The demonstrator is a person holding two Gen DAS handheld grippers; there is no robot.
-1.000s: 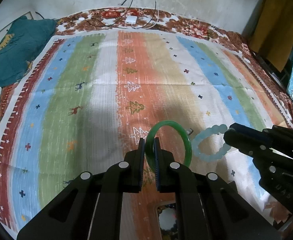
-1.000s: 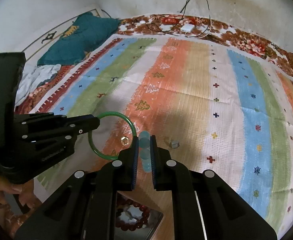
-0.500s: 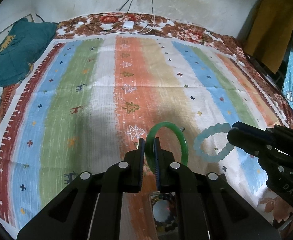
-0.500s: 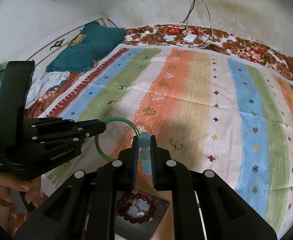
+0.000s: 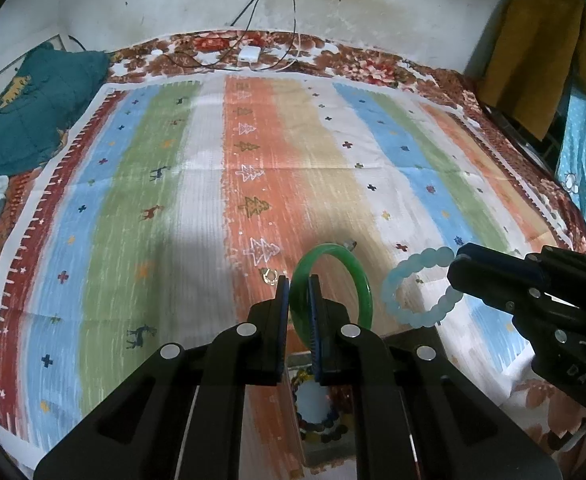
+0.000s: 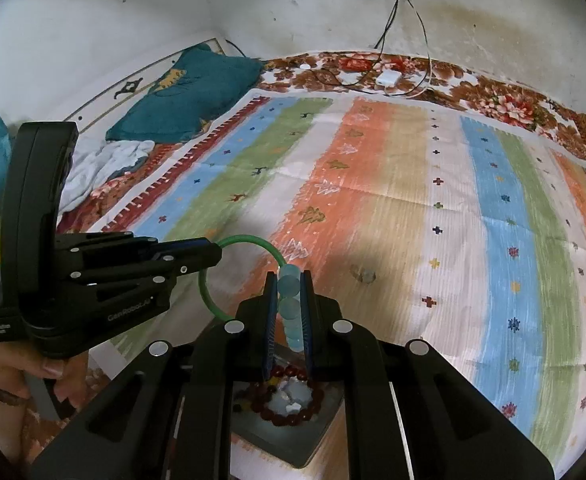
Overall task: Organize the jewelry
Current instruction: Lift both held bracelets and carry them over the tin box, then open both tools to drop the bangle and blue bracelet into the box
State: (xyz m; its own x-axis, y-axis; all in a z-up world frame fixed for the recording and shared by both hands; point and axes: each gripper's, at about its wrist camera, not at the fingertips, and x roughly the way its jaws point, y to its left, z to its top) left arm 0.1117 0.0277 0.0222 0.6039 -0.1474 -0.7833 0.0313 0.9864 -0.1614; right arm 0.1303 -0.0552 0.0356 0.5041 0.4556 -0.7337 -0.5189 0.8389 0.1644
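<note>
My left gripper [image 5: 299, 280] is shut on a green bangle [image 5: 363, 284] and holds it above the striped cloth; the left gripper [image 6: 213, 254] and the bangle [image 6: 209, 300] also show in the right wrist view. My right gripper [image 6: 287, 280] is shut on a pale blue bead bracelet [image 6: 289, 306]; the right gripper [image 5: 455, 268] and the bracelet [image 5: 417, 280] also show in the left wrist view. Below both grippers sits a grey tray [image 6: 321, 436] holding a dark red bead bracelet [image 6: 277, 376]; the tray [image 5: 325, 452] is partly hidden by my fingers.
A small gold ring [image 5: 271, 276] and a small silver piece [image 5: 349, 245] lie on the striped cloth [image 5: 173, 200]. The silver piece [image 6: 367, 276] also shows in the right wrist view. A teal pillow [image 6: 189, 92] lies at the far left, a white charger [image 5: 249, 54] with cables at the back.
Both grippers have risen and drawn back with their bracelets, so more of the tray shows beneath them. Both stay shut.
</note>
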